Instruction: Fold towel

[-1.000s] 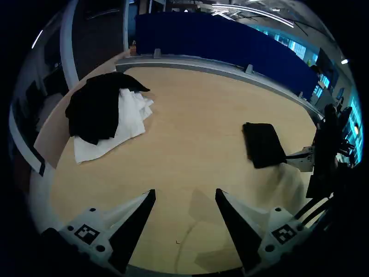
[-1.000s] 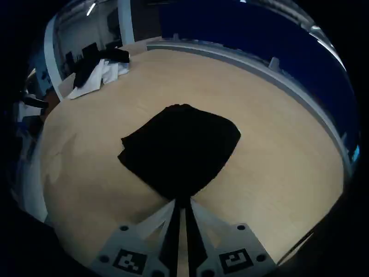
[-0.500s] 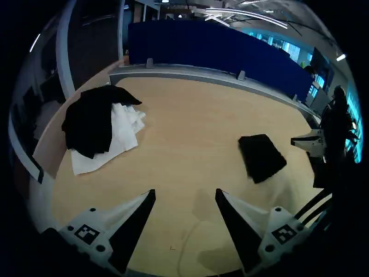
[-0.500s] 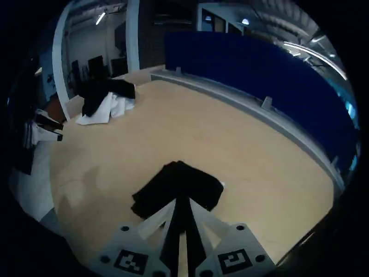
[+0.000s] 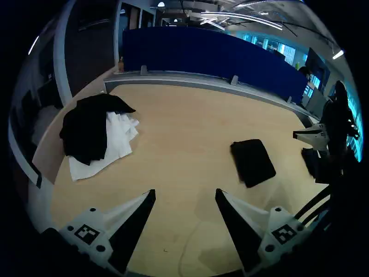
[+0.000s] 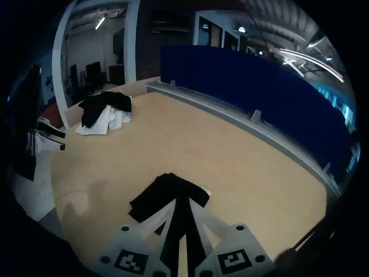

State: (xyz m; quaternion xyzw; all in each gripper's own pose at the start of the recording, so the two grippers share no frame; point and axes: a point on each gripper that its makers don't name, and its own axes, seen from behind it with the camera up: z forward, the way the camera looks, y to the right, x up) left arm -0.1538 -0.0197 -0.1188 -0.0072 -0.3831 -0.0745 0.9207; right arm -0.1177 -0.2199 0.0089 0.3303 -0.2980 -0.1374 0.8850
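1. This is looking like an open-plan office: a blue divider screen (image 5: 207, 55) is standing along the far edge of a wide, pale wooden desk (image 5: 184, 124).
2. Long strip lights (image 5: 240, 16) are glowing on an exposed ceiling.
3. What look like dark monitors (image 6: 94, 69) are sitting on further desks beyond, and bright windows (image 5: 281, 48) are lining the far wall.

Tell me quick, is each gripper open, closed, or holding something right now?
Left gripper: open, jaws wide apart, holding nothing.
Right gripper: jaws shut, empty; the folded black towel lies free on the table.
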